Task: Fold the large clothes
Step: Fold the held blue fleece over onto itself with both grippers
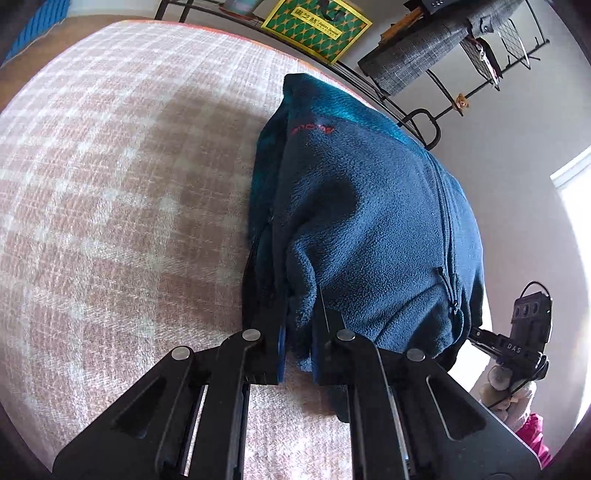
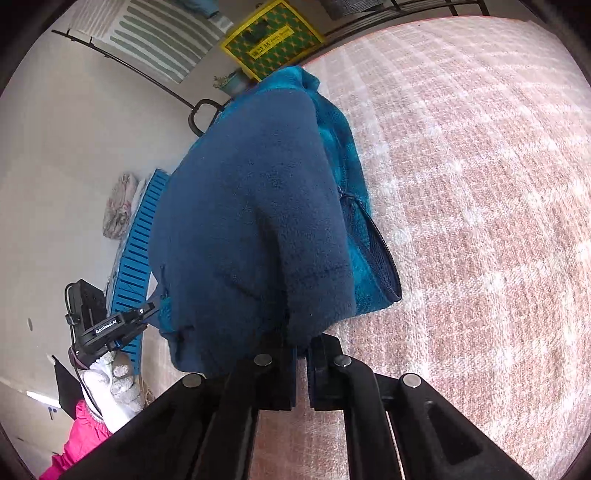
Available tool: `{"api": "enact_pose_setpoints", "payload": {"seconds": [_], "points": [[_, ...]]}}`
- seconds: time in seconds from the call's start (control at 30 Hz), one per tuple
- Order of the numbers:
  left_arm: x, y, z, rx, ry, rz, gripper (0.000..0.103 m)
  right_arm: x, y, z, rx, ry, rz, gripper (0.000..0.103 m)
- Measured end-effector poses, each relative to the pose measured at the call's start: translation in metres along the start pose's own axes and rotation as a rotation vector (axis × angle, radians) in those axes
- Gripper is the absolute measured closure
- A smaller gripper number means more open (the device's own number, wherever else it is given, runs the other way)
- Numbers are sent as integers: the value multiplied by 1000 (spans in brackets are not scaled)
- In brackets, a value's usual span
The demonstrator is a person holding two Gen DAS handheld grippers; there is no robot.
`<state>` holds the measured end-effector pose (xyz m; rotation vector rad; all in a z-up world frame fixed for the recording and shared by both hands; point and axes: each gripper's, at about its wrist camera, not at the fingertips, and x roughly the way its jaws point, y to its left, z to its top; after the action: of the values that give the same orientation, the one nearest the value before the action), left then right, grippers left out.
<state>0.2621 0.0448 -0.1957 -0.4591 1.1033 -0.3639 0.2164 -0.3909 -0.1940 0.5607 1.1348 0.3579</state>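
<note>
the checked pink-and-white bedcover (image 1: 110, 184) filled most of both views, a broad soft surface that served as the folding place. on it, near its far edge by a black metal rail (image 1: 417, 118), lay the task's thing, a dark blue fleece jacket (image 1: 362, 206), bunched into a tall mound rather than spread flat. it seemed to stand up that way because both tools were pinching its near edge and drawing the cloth together, the likely start of a fold carried away from the person.

the jacket's front zip (image 1: 445, 206) ran down the mound in the left view, and a brighter teal lining (image 2: 347, 173) with a mesh pocket (image 2: 380, 254) showed along its side in the right view, so the garment appeared partly turned or doubled over already.

the left gripper (image 1: 299, 350) had its jaws nearly pressed together, with a thick wad of fleece nipped between them at the jacket's lower edge. the right gripper (image 2: 303, 369) was likewise closed tight on a fold of the same edge, the cloth bulging just above its tips. each tool showed in the other's view, held in a white-gloved hand (image 2: 118, 384) beside a pink sleeve (image 2: 85, 435), the two set apart, probably so the edge would stay straight.

beyond the bed a yellow-and-green box (image 1: 317, 29) leaned by the wall.
</note>
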Motion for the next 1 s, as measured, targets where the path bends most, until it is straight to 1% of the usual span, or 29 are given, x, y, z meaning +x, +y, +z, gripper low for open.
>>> {"api": "enact_pose_setpoints", "payload": {"seconds": [0.07, 0.13, 0.17, 0.2, 0.23, 0.27, 0.37, 0.43, 0.5, 0.57, 0.6, 0.67, 0.73, 0.8, 0.9, 0.97, 1.0], "points": [[-5, -7, -1, 46, -8, 25, 95, -3, 9, 0, -41, -10, -26, 102], [-11, -13, -3, 68, -6, 41, 92, -9, 13, 1, -50, -5, -24, 99], [-16, -16, -3, 76, -7, 52, 91, -13, 14, 1, -43, -2, -30, 95], [-23, -17, -3, 79, -15, 63, 90, -20, 14, 1, -32, -7, -44, 87], [-31, -19, -3, 82, -27, 77, 87, -29, 14, 2, -33, -24, -53, 76], [-40, -20, 1, 88, -49, 89, 87, -39, 16, 4, -42, -50, -69, 74], [-69, -32, 12, 118, -153, 105, 87, -69, 21, 12, -87, -158, -146, 73], [-79, -44, 22, 153, -204, 127, 87, -81, 31, 21, -133, -226, -174, 73], [-75, -59, 38, 177, -223, 124, 87, -80, 47, 31, -209, -267, -207, 73], [-66, -71, 49, 192, -231, 119, 87, -73, 68, 39, -326, -308, -246, 73], [-59, -76, 53, 200, -233, 123, 87, -68, 78, 43, -378, -320, -252, 73], [-41, -81, 60, 198, -218, 125, 87, -54, 97, 52, -452, -332, -243, 73], [-22, -85, 68, 207, -201, 135, 87, -37, 109, 61, -472, -329, -232, 73], [-6, -85, 71, 210, -193, 172, 87, -22, 113, 69, -471, -304, -224, 73], [18, -68, 71, 165, -138, 199, 87, 2, 105, 77, -456, -254, -256, 73], [35, -53, 66, 133, -82, 208, 87, 17, 88, 79, -424, -200, -303, 77], [44, -48, 63, 130, -51, 214, 87, 23, 78, 78, -409, -170, -312, 77]]}}
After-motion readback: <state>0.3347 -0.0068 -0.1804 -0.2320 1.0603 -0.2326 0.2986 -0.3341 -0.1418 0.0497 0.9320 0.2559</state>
